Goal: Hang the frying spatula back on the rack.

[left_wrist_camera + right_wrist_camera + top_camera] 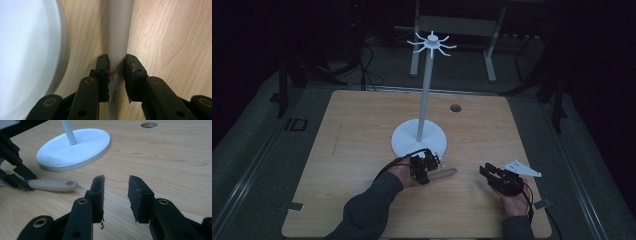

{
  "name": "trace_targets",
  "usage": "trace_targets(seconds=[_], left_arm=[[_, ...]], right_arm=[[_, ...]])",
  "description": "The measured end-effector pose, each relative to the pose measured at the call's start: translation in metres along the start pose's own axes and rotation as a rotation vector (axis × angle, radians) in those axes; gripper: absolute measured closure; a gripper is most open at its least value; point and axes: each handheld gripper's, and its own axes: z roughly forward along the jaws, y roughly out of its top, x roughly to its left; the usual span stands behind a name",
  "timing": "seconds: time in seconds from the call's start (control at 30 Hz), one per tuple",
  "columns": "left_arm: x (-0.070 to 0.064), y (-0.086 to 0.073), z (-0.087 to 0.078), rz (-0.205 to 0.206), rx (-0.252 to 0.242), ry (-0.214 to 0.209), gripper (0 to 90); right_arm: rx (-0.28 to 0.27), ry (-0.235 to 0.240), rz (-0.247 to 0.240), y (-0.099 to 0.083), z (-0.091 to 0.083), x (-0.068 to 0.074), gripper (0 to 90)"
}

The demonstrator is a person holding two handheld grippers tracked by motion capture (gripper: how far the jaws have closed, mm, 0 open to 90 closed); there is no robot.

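- wooden table (362, 150), white stand (419, 140) on it, round base and 1 tall pole
- beige handle (443, 173) lies flat beside base, long axis pointing toward right gripper (490, 171)
- left gripper (430, 164) clamps its near end, probably a utensil
- right gripper jaws apart, holding nothing, well right of the handle tip

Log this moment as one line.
left gripper: shut on handle | right gripper: open, empty | stand: upright

I note a white stand (419, 137) upright on the wooden table (352, 150) before me, its round base flat and its thin pole topped by a ring of hooks (431, 43). A small round hole (455, 107) sits in the tabletop beyond it, to the right.
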Motion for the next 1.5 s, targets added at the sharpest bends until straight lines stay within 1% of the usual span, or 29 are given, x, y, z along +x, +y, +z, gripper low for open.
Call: trace_targets(seconds=[0.07, 0.1, 0.13, 0.17, 0.23, 0.43, 0.47, 0.5, 0.6, 0.7, 0.8, 0.9, 1.03, 1.07, 1.2, 1.3, 1.4, 1.47, 1.5], left_arm=[[0.001, -0.001, -0.005, -0.023, -0.033, 0.009, 74.7], [0.001, -0.001, -0.005, -0.023, -0.033, 0.009, 74.7], [0.001, -0.002, -0.008, -0.038, -0.052, 0.02, 74.7], [0.001, -0.002, -0.011, -0.043, -0.059, 0.03, 74.7], [0.001, -0.003, -0.017, -0.058, -0.091, 0.049, 74.8], [-0.002, -0.003, -0.03, -0.089, -0.156, 0.103, 74.7], [-0.002, -0.003, -0.03, -0.089, -0.156, 0.103, 74.7], [-0.002, -0.003, -0.033, -0.103, -0.179, 0.116, 74.8], [-0.003, -0.002, -0.04, -0.128, -0.219, 0.138, 74.7], [-0.005, -0.003, -0.047, -0.159, -0.274, 0.167, 74.7], [-0.006, -0.003, -0.055, -0.18, -0.317, 0.189, 74.7], [-0.009, -0.003, -0.061, -0.205, -0.359, 0.222, 74.7], [-0.012, -0.004, -0.069, -0.217, -0.411, 0.249, 74.7], [-0.012, -0.004, -0.071, -0.219, -0.418, 0.254, 74.7], [-0.014, -0.006, -0.079, -0.256, -0.476, 0.28, 74.7], [-0.014, -0.008, -0.085, -0.291, -0.528, 0.299, 74.7], [-0.013, -0.009, -0.091, -0.322, -0.559, 0.321, 74.7], [-0.012, -0.009, -0.093, -0.327, -0.566, 0.327, 74.7], [-0.012, -0.009, -0.097, -0.35, -0.594, 0.347, 74.7]], right_arm=[[-0.001, -0.001, 0.001, 0.0, 0.0, 0.0, 65.7], [-0.001, -0.001, 0.001, 0.0, 0.0, 0.0, 65.7], [-0.002, -0.002, 0.0, 0.0, 0.0, 0.0, 65.6], [-0.002, -0.002, 0.001, 0.0, 0.0, 0.0, 65.6], [-0.001, -0.002, 0.001, 0.0, 0.0, 0.0, 65.6], [0.0, -0.002, 0.001, 0.0, 0.001, 0.0, 65.6], [0.0, -0.002, 0.001, 0.0, 0.001, 0.0, 65.6], [-0.001, -0.002, 0.003, -0.001, 0.0, 0.0, 65.6], [-0.002, -0.003, 0.004, -0.001, 0.0, 0.0, 65.6], [-0.003, -0.003, 0.005, -0.001, 0.0, 0.0, 65.6], [-0.003, -0.004, 0.004, -0.001, 0.0, -0.001, 65.6], [-0.005, -0.005, 0.002, -0.001, 0.0, -0.001, 65.6], [-0.004, -0.006, 0.002, -0.001, 0.0, -0.001, 65.6], [-0.004, -0.007, 0.002, -0.001, 0.0, -0.001, 65.6], [-0.005, -0.007, 0.004, -0.001, 0.0, -0.001, 65.6], [-0.007, -0.008, 0.006, -0.001, 0.0, -0.001, 65.6], [-0.004, -0.008, 0.004, -0.001, 0.0, -0.001, 65.6], [-0.003, -0.007, 0.003, -0.001, 0.0, -0.001, 65.6], [-0.004, -0.007, 0.003, -0.001, 0.0, 0.0, 65.5]])
